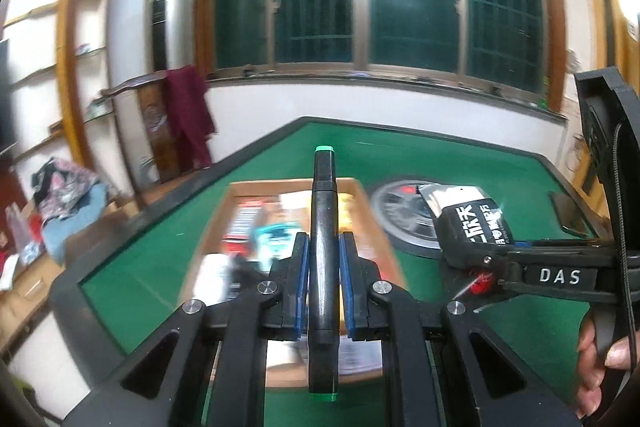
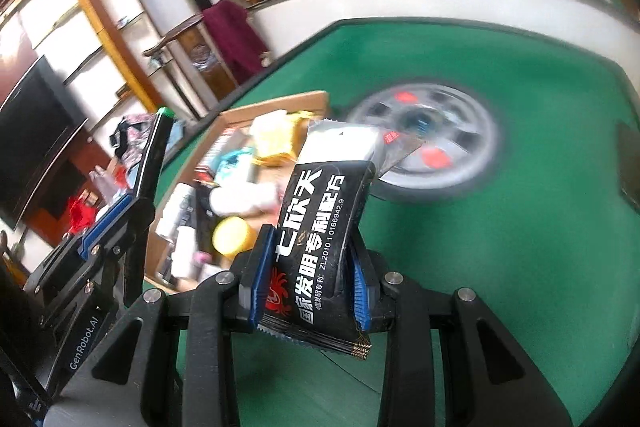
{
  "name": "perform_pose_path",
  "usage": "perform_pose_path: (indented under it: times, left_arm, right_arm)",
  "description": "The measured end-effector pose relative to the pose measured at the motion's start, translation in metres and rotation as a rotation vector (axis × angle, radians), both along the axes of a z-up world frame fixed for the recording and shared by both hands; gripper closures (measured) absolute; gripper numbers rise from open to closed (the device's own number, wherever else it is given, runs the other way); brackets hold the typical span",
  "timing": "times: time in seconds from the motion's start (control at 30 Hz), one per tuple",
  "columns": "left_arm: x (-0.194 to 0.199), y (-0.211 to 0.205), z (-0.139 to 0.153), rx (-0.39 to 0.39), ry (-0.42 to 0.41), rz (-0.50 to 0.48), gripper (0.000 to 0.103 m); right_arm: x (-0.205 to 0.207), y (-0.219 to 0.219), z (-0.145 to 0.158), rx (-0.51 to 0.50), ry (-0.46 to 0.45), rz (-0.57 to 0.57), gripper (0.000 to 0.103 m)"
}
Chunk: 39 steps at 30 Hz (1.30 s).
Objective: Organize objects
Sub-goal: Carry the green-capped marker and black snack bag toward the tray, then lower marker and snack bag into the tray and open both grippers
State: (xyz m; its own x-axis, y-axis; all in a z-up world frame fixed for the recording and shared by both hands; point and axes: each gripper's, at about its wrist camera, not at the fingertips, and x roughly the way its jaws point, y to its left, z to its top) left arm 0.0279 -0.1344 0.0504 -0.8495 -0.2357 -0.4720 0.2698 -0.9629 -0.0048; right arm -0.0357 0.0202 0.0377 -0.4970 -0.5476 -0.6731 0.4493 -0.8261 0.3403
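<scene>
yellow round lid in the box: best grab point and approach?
Probably the yellow lid rim, jaws across its width, coming from above. It is round, faces up, and sits low in the cardboard box with clutter packed on both sides, so a side approach looks blocked. Both grippers are full now.

A cardboard box (image 1: 362, 195) sits on the table (image 1: 160, 255), lying toward its left edge, crowded with packets and bottles. Just right of the box, at the middle of the table, a round hub (image 1: 400, 215) is set into the surface. Above the box the left gripper (image 1: 324, 255) holds a marker (image 1: 324, 227) lengthwise between its pads. To its right the right gripper (image 2: 312, 275) holds a sachet (image 2: 320, 227) upright, before the hub. A phone (image 1: 570, 213) lies near the right edge
</scene>
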Motion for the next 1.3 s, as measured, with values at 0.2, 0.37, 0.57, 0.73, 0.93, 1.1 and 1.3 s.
perform_pose_path:
  times: [0.2, 0.37, 0.57, 0.73, 0.93, 1.1, 1.3]
  left_arm:
    - [-0.004, -0.031, -0.008, 0.018, -0.019, 0.075, 0.091]
    - [-0.008, -0.045, -0.013, 0.019, -0.035, 0.11, 0.091]
    - [-0.013, -0.059, -0.018, 0.034, -0.049, 0.137, 0.091]
    - [-0.013, -0.071, -0.029, 0.08, -0.071, 0.14, 0.091]
    - [-0.012, -0.078, -0.034, 0.102, -0.08, 0.146, 0.091]
    - [-0.013, -0.081, -0.037, 0.119, -0.087, 0.147, 0.091]
    - [-0.022, -0.082, -0.043, 0.149, -0.1, 0.125, 0.091]
  right_arm:
    - [-0.016, -0.04, -0.002, -0.011, -0.034, 0.081, 0.072]
    - [-0.022, -0.065, 0.002, -0.029, -0.026, 0.132, 0.072]
    - [-0.03, -0.082, 0.0, -0.038, -0.029, 0.172, 0.072]
    - [-0.037, -0.085, -0.007, -0.033, -0.045, 0.167, 0.071]
    - [-0.047, -0.081, -0.017, -0.021, -0.064, 0.13, 0.071]
    - [-0.053, -0.088, -0.027, -0.001, -0.081, 0.127, 0.072]
    - [-0.06, -0.105, -0.032, 0.013, -0.091, 0.128, 0.071]
